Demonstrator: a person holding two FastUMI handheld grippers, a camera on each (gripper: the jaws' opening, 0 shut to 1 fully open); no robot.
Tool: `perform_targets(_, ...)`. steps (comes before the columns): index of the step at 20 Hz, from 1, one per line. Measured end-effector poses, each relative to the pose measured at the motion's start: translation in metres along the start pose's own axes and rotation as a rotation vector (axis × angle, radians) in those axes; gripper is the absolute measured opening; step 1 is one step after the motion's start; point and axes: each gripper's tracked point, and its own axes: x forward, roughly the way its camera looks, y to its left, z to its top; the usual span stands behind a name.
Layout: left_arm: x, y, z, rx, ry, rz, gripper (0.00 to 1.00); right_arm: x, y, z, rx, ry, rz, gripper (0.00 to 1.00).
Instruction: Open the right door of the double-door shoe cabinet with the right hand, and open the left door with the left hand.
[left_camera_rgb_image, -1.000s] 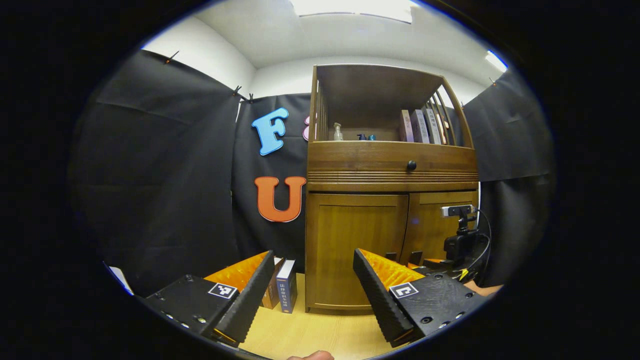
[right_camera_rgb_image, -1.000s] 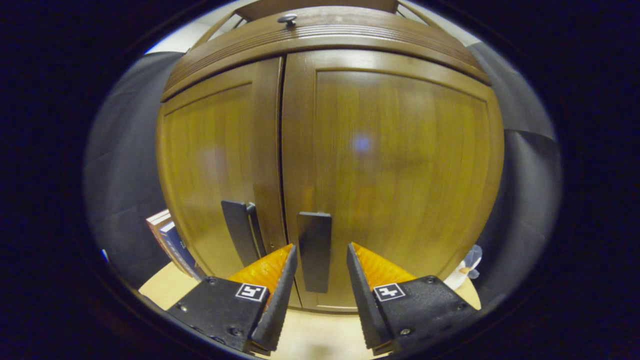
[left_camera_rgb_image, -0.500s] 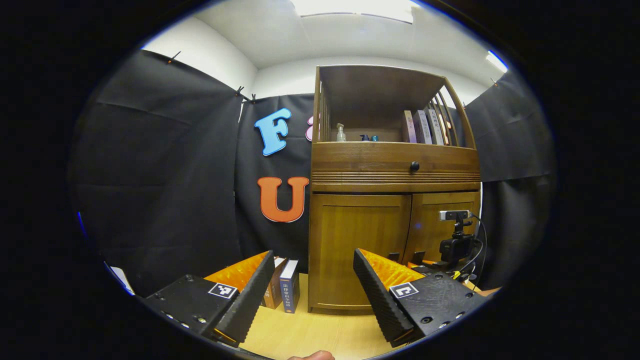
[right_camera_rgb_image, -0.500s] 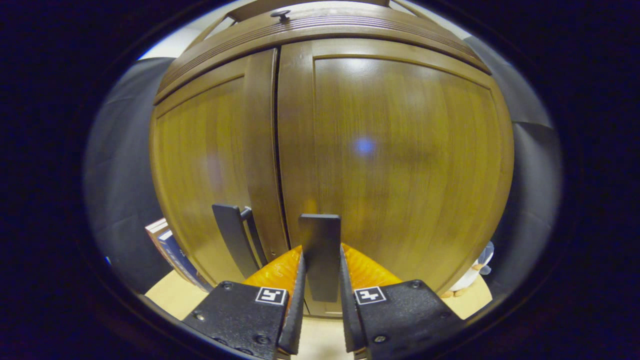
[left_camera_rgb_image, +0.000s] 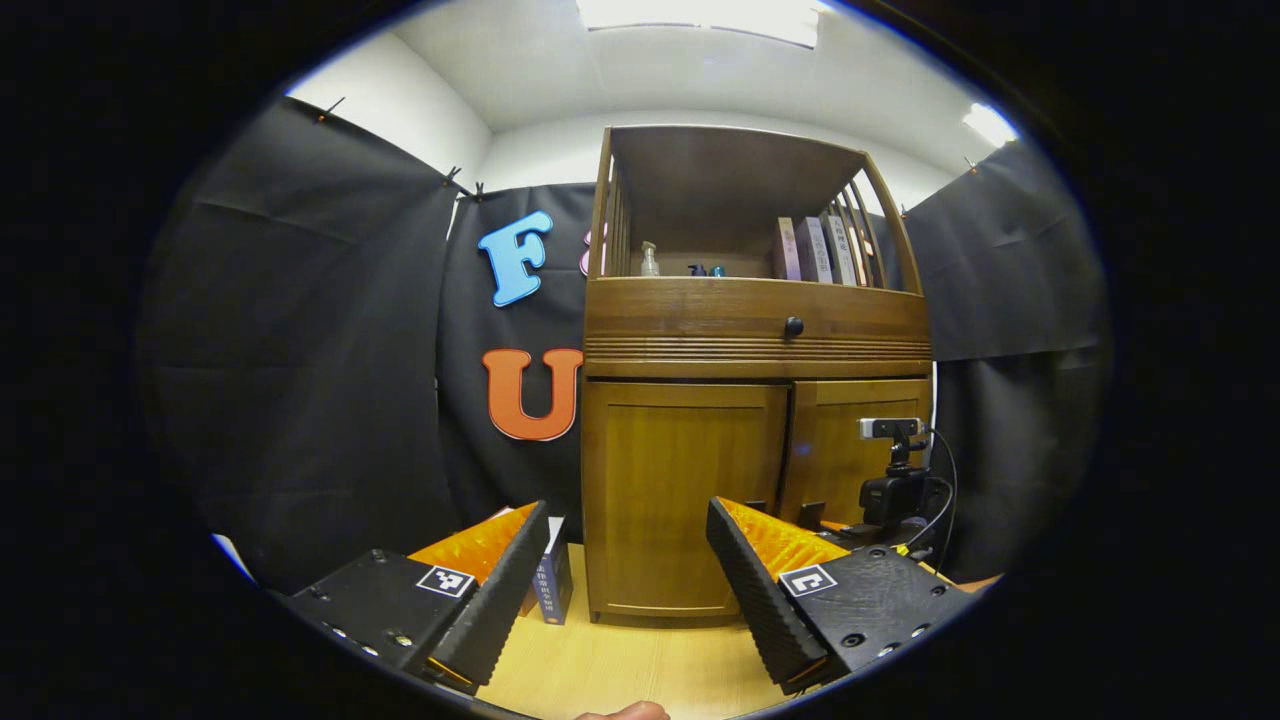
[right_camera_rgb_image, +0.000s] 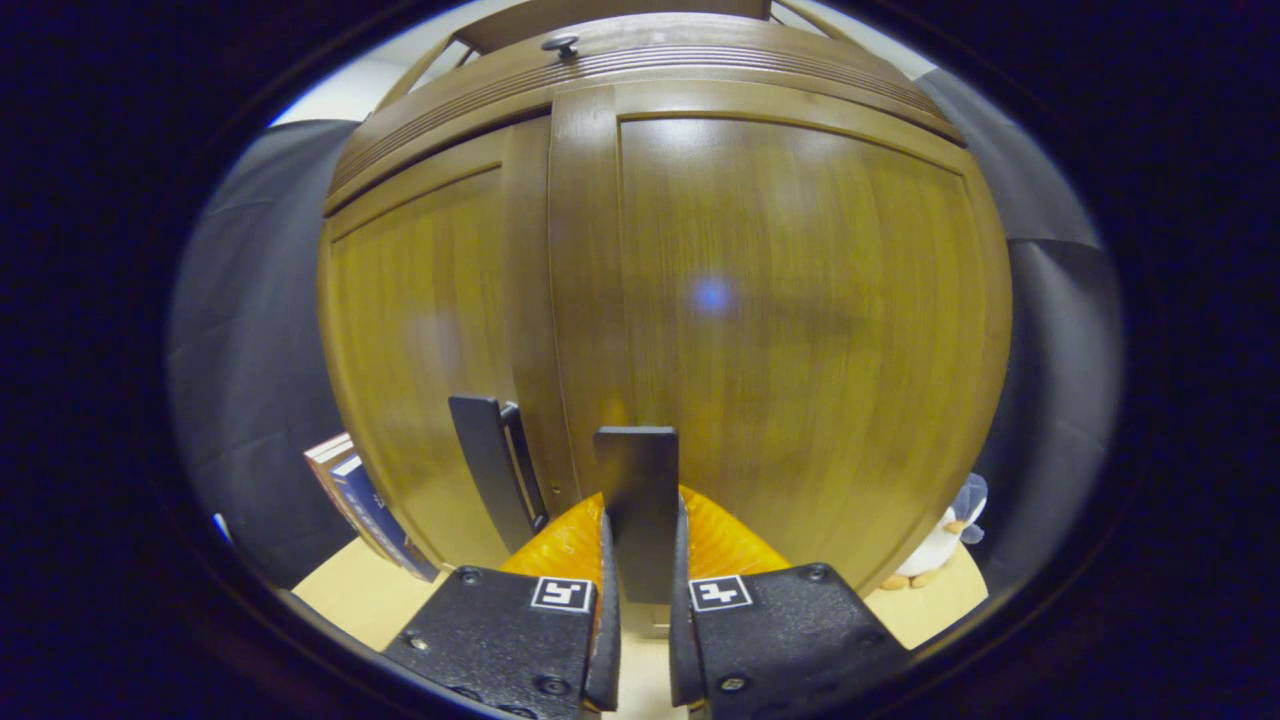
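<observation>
The shoe cabinet (left_camera_rgb_image: 755, 440) stands on the worktop (left_camera_rgb_image: 640, 665) against the booth's cloth wall. Its left door (left_camera_rgb_image: 683, 495) and right door (left_camera_rgb_image: 845, 450) sit side by side below a drawer (left_camera_rgb_image: 757, 325), and an open shelf (left_camera_rgb_image: 740, 215) tops the drawer. On that shelf a bottle (left_camera_rgb_image: 649, 260) stands to the left and upright books (left_camera_rgb_image: 812, 250) to the right. More books (left_camera_rgb_image: 550, 580) stand on the worktop just left of the cabinet. The right tool (right_camera_rgb_image: 640, 610) sits before the right door, around its handle (right_camera_rgb_image: 637, 505); the left door's handle (right_camera_rgb_image: 490, 470) lies just left. The left tool (left_camera_rgb_image: 625, 595) is well back from the cabinet.
</observation>
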Motion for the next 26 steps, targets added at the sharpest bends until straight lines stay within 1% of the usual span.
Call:
perform_targets(8, 0.005, -0.008, -0.006, 0.004, 0.008, -0.029, 0.95, -0.018, 0.001, -0.007, -0.011, 0.002, 0.022, 0.22)
perform_targets(11, 0.010, -0.016, -0.008, -0.014, 0.012, -0.052, 0.95, -0.026, -0.001, -0.008, -0.021, 0.000, 0.037, 0.22)
perform_targets(17, 0.019, -0.033, -0.008, -0.011, 0.011, -0.097, 0.95, -0.042, -0.004, -0.010, -0.028, 0.004, 0.053, 0.23)
perform_targets(19, 0.022, -0.040, -0.011, -0.010, 0.015, -0.115, 0.95, -0.047, -0.005, -0.012, -0.027, 0.001, 0.049, 0.22)
perform_targets(23, 0.025, -0.051, -0.014, -0.004, 0.022, -0.140, 0.95, -0.065, -0.018, -0.016, -0.022, -0.009, 0.012, 0.22)
perform_targets(26, 0.027, -0.060, -0.017, -0.004, 0.029, -0.157, 0.95, -0.075, -0.023, -0.018, -0.013, -0.011, 0.007, 0.22)
